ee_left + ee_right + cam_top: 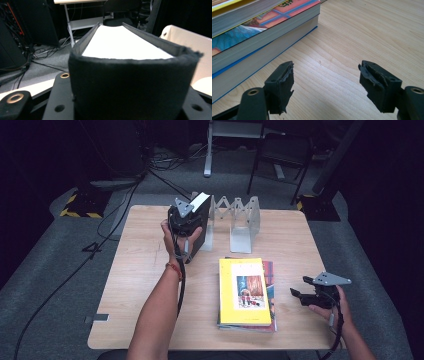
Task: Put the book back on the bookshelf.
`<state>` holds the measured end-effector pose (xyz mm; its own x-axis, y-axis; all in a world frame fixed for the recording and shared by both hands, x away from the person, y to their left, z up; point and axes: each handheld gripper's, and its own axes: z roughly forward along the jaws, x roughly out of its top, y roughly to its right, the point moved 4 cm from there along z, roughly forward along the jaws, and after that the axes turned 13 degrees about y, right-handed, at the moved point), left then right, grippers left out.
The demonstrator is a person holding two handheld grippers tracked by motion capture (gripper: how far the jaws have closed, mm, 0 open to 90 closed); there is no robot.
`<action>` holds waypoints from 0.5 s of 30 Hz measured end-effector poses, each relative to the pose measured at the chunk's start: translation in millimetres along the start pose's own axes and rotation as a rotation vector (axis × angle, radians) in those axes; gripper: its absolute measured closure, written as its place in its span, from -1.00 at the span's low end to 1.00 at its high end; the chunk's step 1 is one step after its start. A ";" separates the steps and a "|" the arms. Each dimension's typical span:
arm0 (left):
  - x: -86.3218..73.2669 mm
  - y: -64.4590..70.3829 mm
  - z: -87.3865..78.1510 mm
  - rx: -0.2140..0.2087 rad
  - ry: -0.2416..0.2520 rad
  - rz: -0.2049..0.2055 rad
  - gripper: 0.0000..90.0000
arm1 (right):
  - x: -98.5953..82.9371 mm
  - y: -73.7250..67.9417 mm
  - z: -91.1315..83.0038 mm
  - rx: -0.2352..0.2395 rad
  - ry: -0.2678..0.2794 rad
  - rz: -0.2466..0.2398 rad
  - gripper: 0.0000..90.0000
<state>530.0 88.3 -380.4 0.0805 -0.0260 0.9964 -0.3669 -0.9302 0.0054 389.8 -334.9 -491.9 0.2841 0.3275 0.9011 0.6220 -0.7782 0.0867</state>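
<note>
My left gripper is shut on a thick black book, gripping it by the spine and holding it upright at the left end of a grey metal accordion book rack. In the left gripper view the black spine sits right in front of the camera, with the white page tops above it and a pale rack panel to the right. A stack of books with a yellow one on top lies flat at the front of the table. My right gripper is open just right of the stack, low over the wood.
The wooden table stands on grey carpet. Behind it are a dark chair, a white desk frame, floor cables and a yellow-and-black striped base.
</note>
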 end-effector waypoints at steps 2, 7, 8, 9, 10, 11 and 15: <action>-4.6 -1.6 -0.3 0.002 0.012 -0.009 0.16 | 0.6 0.0 -0.7 0.003 0.006 -0.002 -0.37; -9.1 -3.7 -6.0 -0.001 0.021 -0.011 0.15 | 0.5 -0.1 0.0 0.001 0.001 -0.006 -0.37; -10.2 -3.7 -8.9 -0.009 0.018 -0.003 0.15 | 0.4 -0.5 -0.1 0.002 -0.002 -0.011 -0.37; -11.4 -3.9 -12.5 -0.002 0.014 -0.004 0.14 | 0.6 -0.7 -0.3 0.003 -0.001 -0.012 -0.37; -11.4 -3.9 -12.5 -0.002 0.014 -0.004 0.14 | 0.6 -0.7 -0.3 0.003 -0.001 -0.012 -0.37; -12.9 -4.6 -15.8 -0.009 0.013 -0.007 0.14 | 0.6 -0.4 -0.4 0.000 0.000 -0.011 -0.37; -18.0 -6.7 -26.0 -0.025 0.003 -0.004 0.12 | 0.7 -0.9 0.1 0.004 -0.003 -0.011 -0.37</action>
<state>506.9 104.5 -396.2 0.0795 -0.0210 0.9966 -0.3892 -0.9211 0.0117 389.5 -333.9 -491.4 0.2798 0.3377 0.8987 0.6283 -0.7722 0.0945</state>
